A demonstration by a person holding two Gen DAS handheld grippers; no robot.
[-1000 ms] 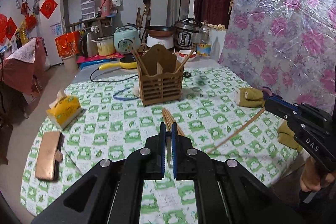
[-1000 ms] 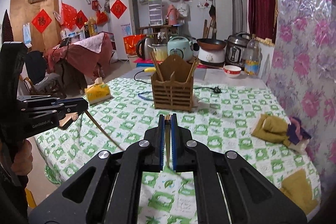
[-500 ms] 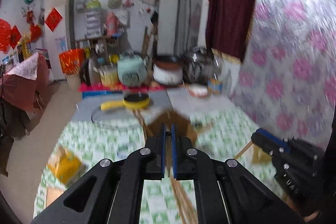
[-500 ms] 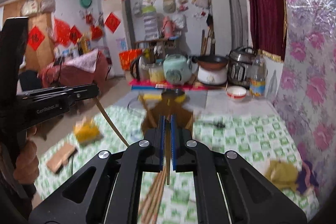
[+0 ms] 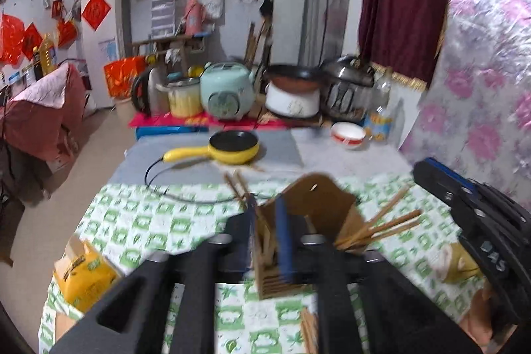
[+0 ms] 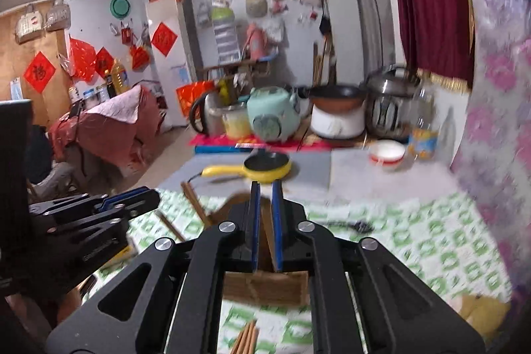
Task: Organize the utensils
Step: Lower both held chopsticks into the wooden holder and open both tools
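Both my tongs, left (image 5: 267, 234) and right (image 6: 265, 226), have advanced over the chopstick holder (image 5: 318, 214) and just opened, releasing their chopsticks.

A yellow electric frying pan (image 5: 234, 149) with a black cord sits on the grey mat at 12 o'clock. Behind it stand a mint-green rice cooker (image 5: 227, 92), a white cooker with a dark pan (image 5: 293, 91) on top, and a steel pressure cooker (image 5: 347, 92). A red-banded white bowl (image 5: 348, 135) lies at 1 o'clock beside a plastic bottle (image 5: 380, 108). A yellow tissue pack (image 5: 85, 277) rests at 8 o'clock on the green-checked tablecloth (image 5: 139, 221).
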